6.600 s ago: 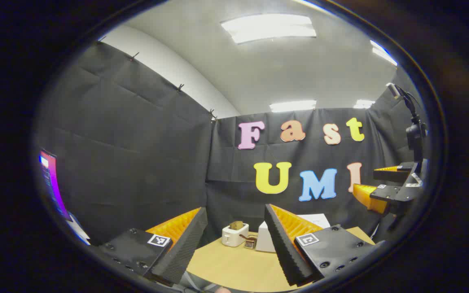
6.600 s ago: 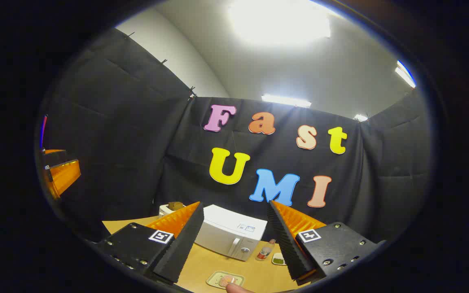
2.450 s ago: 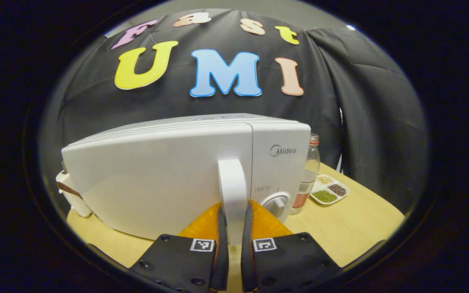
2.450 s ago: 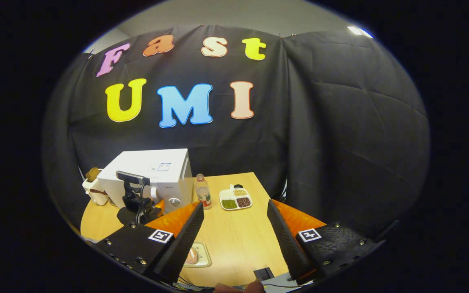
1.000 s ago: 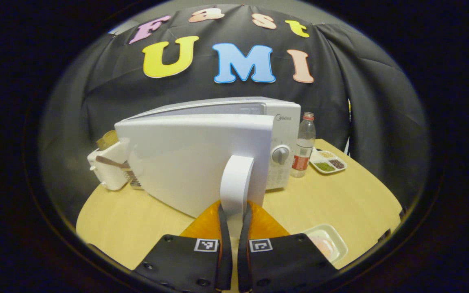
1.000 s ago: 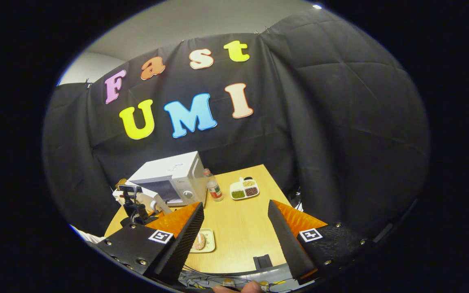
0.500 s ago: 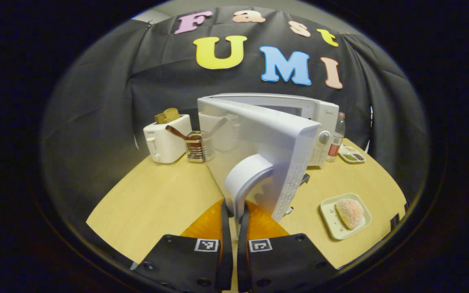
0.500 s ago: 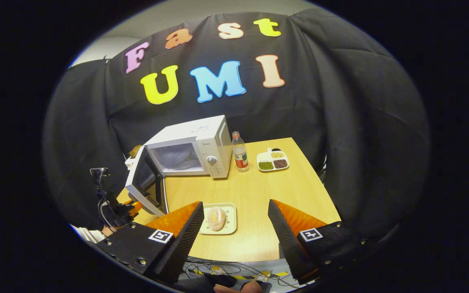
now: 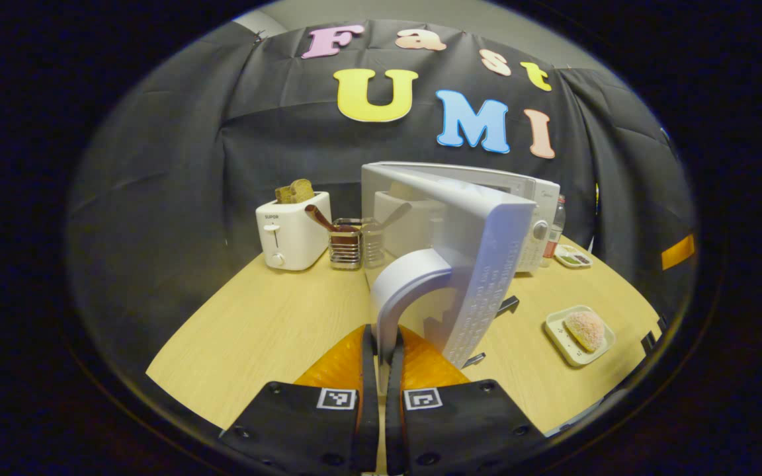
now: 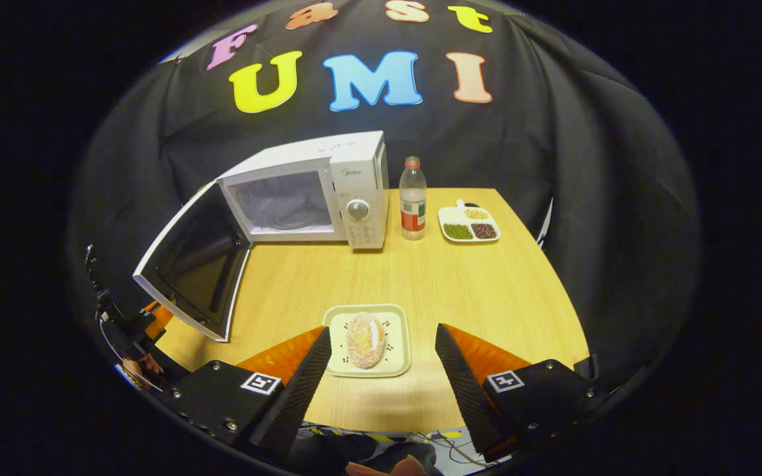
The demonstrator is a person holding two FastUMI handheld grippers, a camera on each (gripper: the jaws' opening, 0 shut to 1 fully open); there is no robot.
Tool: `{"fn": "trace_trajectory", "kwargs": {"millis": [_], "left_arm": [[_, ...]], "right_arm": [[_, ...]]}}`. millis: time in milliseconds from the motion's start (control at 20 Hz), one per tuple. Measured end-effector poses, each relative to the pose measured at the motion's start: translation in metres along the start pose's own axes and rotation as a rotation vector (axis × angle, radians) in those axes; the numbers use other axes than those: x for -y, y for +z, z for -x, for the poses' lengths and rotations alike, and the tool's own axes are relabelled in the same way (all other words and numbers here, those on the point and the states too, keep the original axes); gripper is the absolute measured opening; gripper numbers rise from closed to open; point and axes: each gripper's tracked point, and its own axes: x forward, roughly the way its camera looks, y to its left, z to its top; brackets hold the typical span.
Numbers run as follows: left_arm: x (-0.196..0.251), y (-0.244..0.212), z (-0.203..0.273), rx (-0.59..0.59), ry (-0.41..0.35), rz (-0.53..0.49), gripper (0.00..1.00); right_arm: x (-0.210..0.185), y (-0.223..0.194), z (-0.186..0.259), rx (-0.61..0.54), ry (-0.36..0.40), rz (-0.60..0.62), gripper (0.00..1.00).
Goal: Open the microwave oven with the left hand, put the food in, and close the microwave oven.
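Observation:
The white microwave [image 10: 315,192] stands at the back of the wooden table [image 10: 460,277] with its door [image 10: 189,264] swung wide and its cavity bare. In the left gripper view my left gripper [image 9: 381,344] is shut on the door's white handle [image 9: 407,284]. A sugared bun [image 10: 364,339] lies on a pale tray [image 10: 397,330] near the table's front edge. My right gripper [image 10: 381,350] hangs open above that tray, with the bun between its fingers' lines but apart from them. The bun [image 9: 585,328] and its tray [image 9: 559,334] also lie at the right in the left gripper view.
A water bottle [image 10: 412,206] and a divided dish of beans [image 10: 468,225] stand right of the microwave. A white toaster [image 9: 292,228] with bread and a wire utensil holder [image 9: 346,248] stand left of it. Cables hang below the table's front edge [image 10: 381,436].
My left gripper has pulled the door from shut to wide open over the last seconds. My right gripper has tilted down and come over the tray with the bun.

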Motion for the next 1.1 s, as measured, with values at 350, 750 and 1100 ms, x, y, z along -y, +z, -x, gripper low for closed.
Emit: {"fn": "trace_trajectory", "kwargs": {"millis": [350,750,1100], "left_arm": [[-0.019,-0.008,-0.003,-0.098,-0.052,0.054,0.19],[-0.015,-0.004,0.001,-0.137,0.016,-0.023,0.73],[-0.004,0.007,0.025,-0.093,0.049,-0.105,0.83]], "right_arm": [[-0.022,-0.051,-0.096,-0.225,0.002,0.032,0.97],[-0.014,-0.075,-0.164,-0.353,-0.085,0.098,0.97],[-0.026,-0.081,-0.163,-0.371,-0.052,0.111,0.73]]}}
